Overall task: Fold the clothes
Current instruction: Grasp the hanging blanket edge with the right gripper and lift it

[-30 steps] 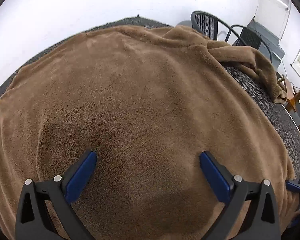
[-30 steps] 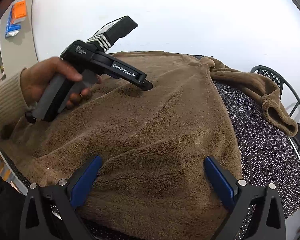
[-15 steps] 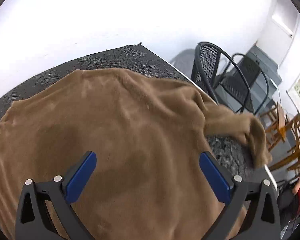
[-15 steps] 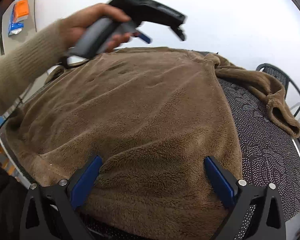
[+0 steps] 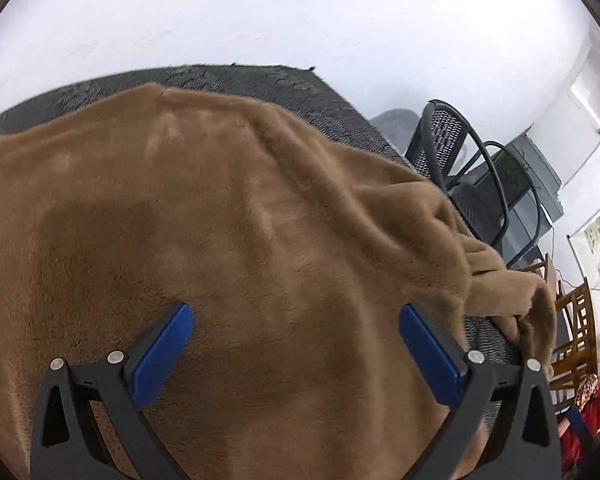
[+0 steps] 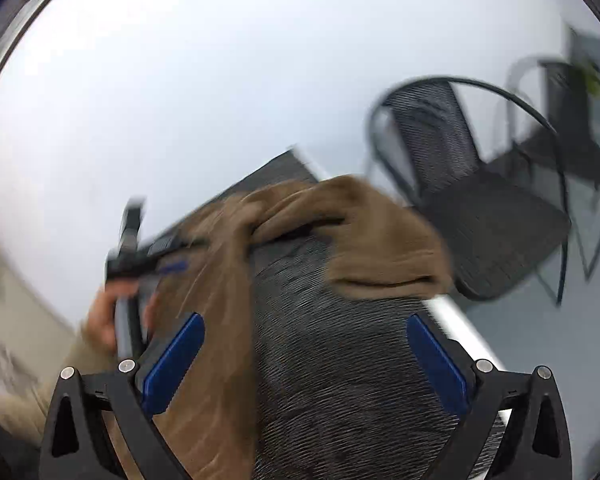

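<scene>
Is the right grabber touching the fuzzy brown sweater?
Cannot tell. In the blurred right wrist view the right gripper stands open over the dark tablecloth, with the brown sweater passing its left finger, but no clear contact or gap shows.

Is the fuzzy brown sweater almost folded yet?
Not yet. The sweater lies spread flat on the table, no fold visible. Both grippers, left and right, are open and hold nothing. The sleeve lies out to the side. All the folding is left.

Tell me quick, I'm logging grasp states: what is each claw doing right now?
Left claw: open, holding nothing, above the brown fleece garment.
Right claw: open, holding nothing, over the dark tablecloth.
</scene>
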Demonstrator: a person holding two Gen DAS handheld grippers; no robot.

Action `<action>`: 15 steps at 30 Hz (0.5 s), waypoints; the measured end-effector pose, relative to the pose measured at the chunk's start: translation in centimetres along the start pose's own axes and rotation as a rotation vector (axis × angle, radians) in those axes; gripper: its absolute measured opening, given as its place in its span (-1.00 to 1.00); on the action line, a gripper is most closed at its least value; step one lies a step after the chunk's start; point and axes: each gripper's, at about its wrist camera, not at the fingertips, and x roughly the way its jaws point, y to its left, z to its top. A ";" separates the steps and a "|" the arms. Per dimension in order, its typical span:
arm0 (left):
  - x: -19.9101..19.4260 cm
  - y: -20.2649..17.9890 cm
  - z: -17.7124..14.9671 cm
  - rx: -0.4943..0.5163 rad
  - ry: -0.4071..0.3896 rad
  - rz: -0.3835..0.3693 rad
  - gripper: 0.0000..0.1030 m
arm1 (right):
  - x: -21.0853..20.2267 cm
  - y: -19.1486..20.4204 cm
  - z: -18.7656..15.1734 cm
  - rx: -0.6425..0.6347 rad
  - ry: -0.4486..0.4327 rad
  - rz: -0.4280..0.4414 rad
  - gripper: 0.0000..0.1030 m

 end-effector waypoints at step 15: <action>0.3 0.4 0.1 0.023 -0.054 -0.034 1.00 | 4.9 -6.3 1.9 0.500 -0.016 0.242 0.86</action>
